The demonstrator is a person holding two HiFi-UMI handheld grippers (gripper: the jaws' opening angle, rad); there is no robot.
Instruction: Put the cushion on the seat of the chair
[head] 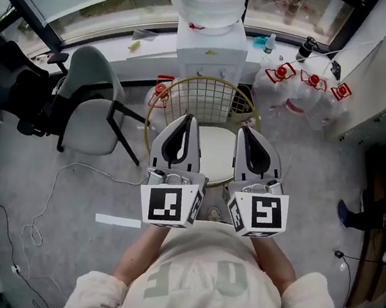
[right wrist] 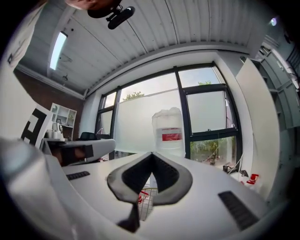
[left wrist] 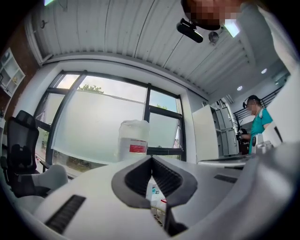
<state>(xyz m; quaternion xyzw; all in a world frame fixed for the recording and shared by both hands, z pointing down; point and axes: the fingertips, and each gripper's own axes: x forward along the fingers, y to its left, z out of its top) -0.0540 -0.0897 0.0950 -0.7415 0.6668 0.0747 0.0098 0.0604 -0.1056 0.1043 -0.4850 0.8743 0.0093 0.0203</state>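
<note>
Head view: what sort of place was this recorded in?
Probably an office break corner: a white water dispenser topped by a clear bottle, spare clear red-capped water jugs on the floor, and a grey moulded chair with black legs.

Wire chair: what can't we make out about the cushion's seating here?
- Head view: shut left gripper and right gripper cover sides and front edge of the cushion.
- Head view: legs of the wire chair hidden beneath its seat.
- Both gripper views: jaws block all but a sliver of chair; cushion unseen.
</note>
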